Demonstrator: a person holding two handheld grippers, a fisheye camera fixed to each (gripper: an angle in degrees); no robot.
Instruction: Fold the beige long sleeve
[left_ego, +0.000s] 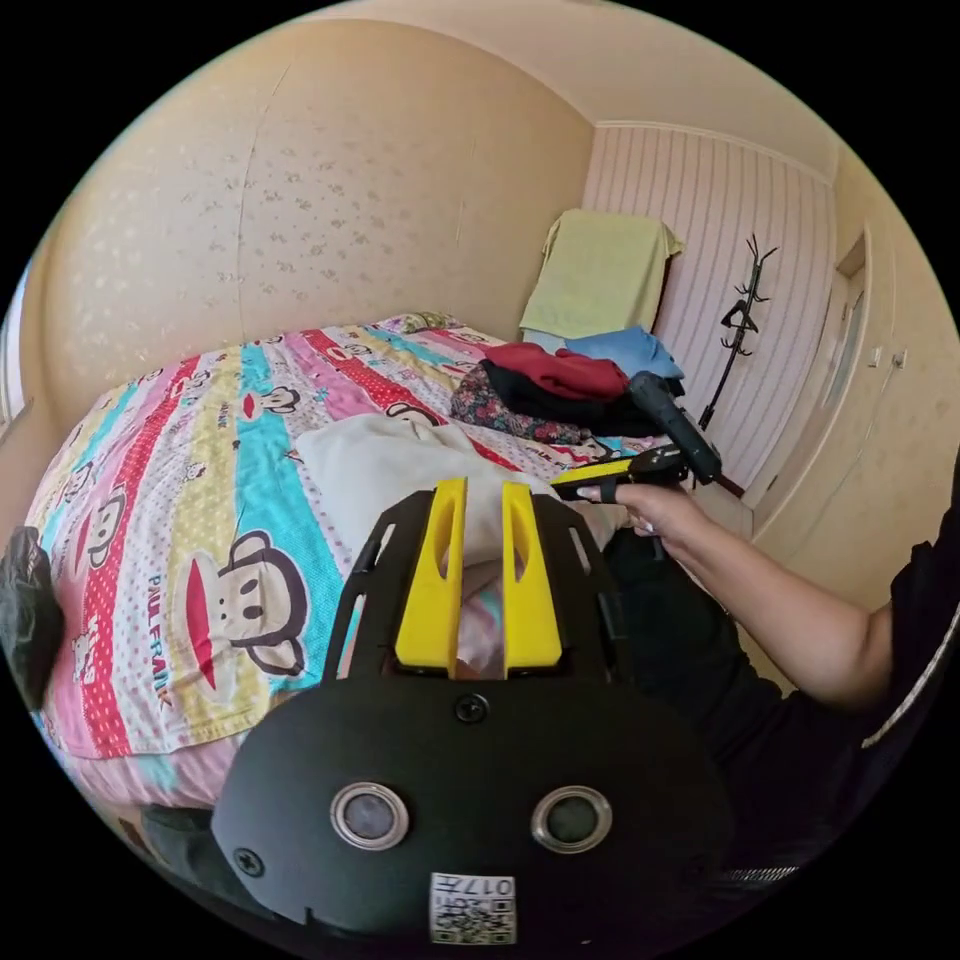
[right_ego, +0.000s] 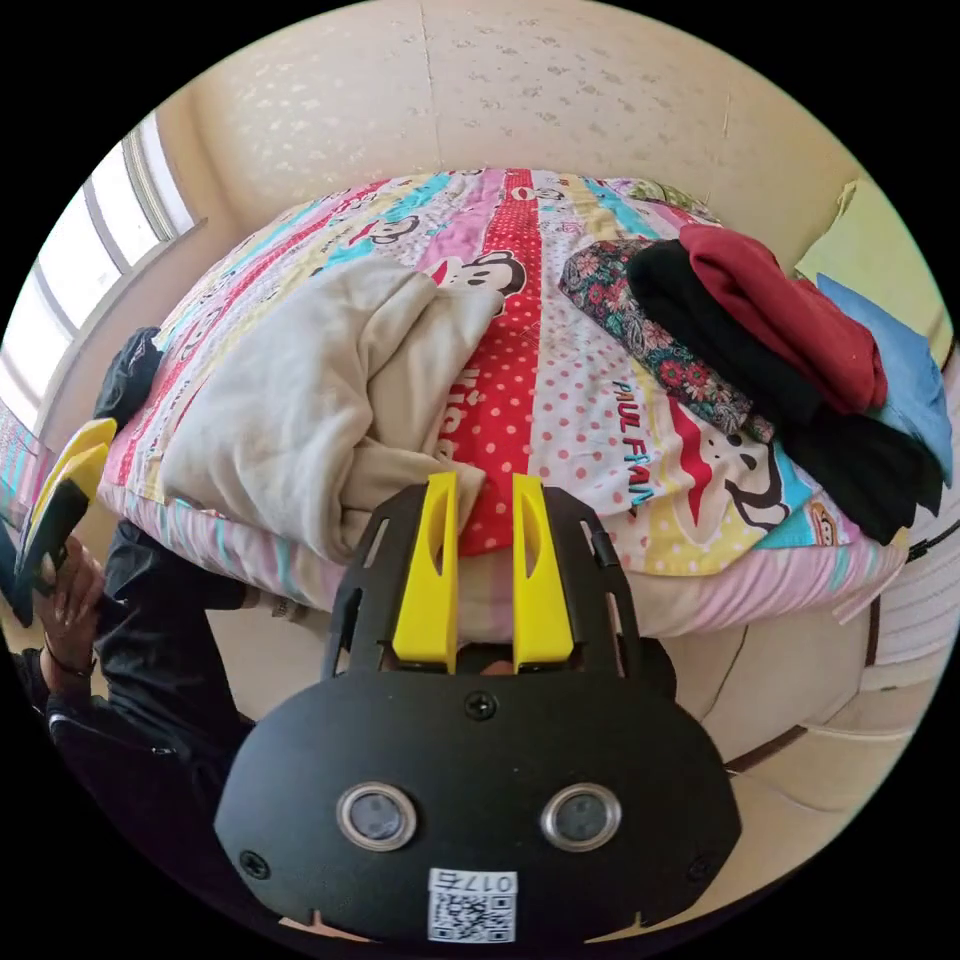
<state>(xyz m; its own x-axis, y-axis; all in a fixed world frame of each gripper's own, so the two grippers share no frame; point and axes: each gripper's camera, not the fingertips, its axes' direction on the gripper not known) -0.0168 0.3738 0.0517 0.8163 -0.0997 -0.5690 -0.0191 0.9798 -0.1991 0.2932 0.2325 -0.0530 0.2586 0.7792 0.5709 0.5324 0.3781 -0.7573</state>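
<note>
On the bed (right_ego: 560, 400), near its front edge, the beige long sleeve (right_ego: 320, 400) lies bunched in a loose heap, so its sleeves and collar cannot be told apart; in the left gripper view the left tool's body covers the near part of it (left_ego: 390, 465). The left tool (left_ego: 482, 490) points at the heap with its two yellow jaws spread a little and nothing between them. The right tool (right_ego: 482, 485) hangs just off the bed's edge beside the shirt, jaws likewise parted and empty. In the left gripper view a hand (left_ego: 655, 510) with a bare forearm reaches in from the right, gripping the right tool's handle level with the mattress; its jaws are seen edge-on there. In the right gripper view the other hand (right_ego: 65, 590) shows at the left rim, cut off by the frame, with the left tool's yellow tips above it. At the far side of the bed sits one pile of clothes (right_ego: 780, 340): four pieces can be counted, floral, black, red and blue, though how they are folded is hard to make out. A small dark bundle (right_ego: 125, 375) lies at the bed's window-side corner, too dim to identify. A coat stand (left_ego: 742, 320) stands against the striped wall.
</note>
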